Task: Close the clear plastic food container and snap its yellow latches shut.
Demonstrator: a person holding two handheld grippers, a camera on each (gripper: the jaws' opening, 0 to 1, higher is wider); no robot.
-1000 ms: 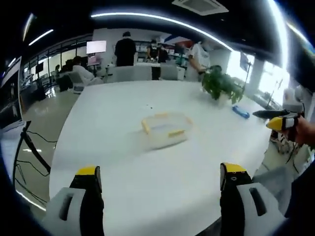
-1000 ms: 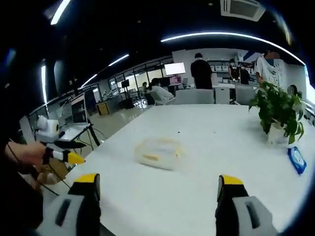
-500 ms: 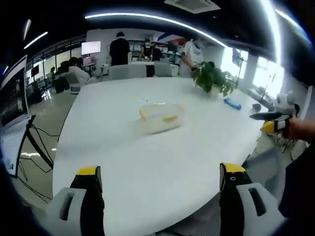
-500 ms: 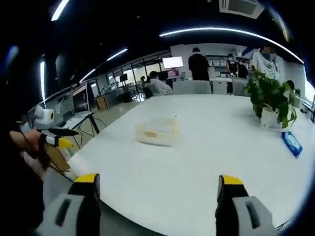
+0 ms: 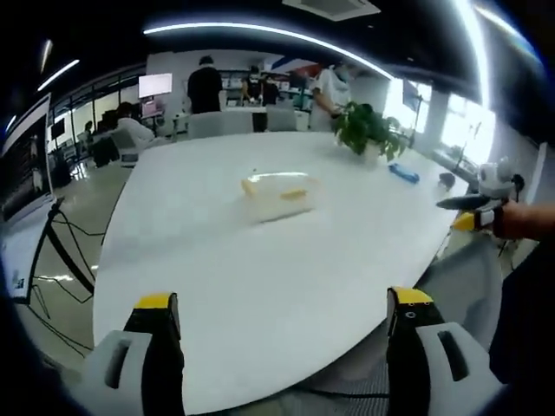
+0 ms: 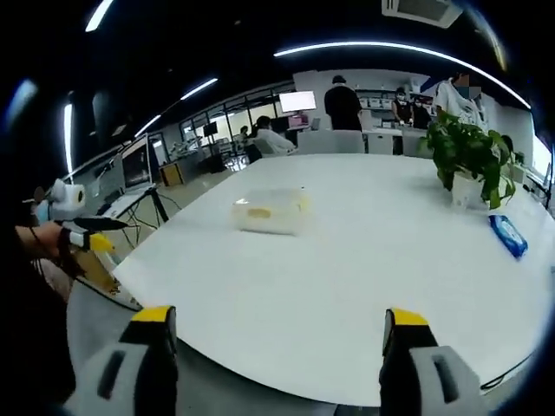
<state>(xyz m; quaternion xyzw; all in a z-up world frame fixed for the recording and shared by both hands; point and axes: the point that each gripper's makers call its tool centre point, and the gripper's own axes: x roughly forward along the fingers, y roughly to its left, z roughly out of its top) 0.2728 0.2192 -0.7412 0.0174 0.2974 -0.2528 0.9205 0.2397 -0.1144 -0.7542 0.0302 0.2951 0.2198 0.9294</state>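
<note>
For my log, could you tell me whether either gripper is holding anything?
Nothing is held: left gripper and right gripper are open, away from the container.

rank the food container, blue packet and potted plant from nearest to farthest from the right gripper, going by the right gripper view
From the right gripper:
1. food container, ahead, slightly left
2. blue packet, far right, near the table edge; close to the container's range
3. potted plant, beyond the packet, right

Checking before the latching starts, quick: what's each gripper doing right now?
Left gripper: open, holding nothing.
Right gripper: open, holding nothing.
</note>
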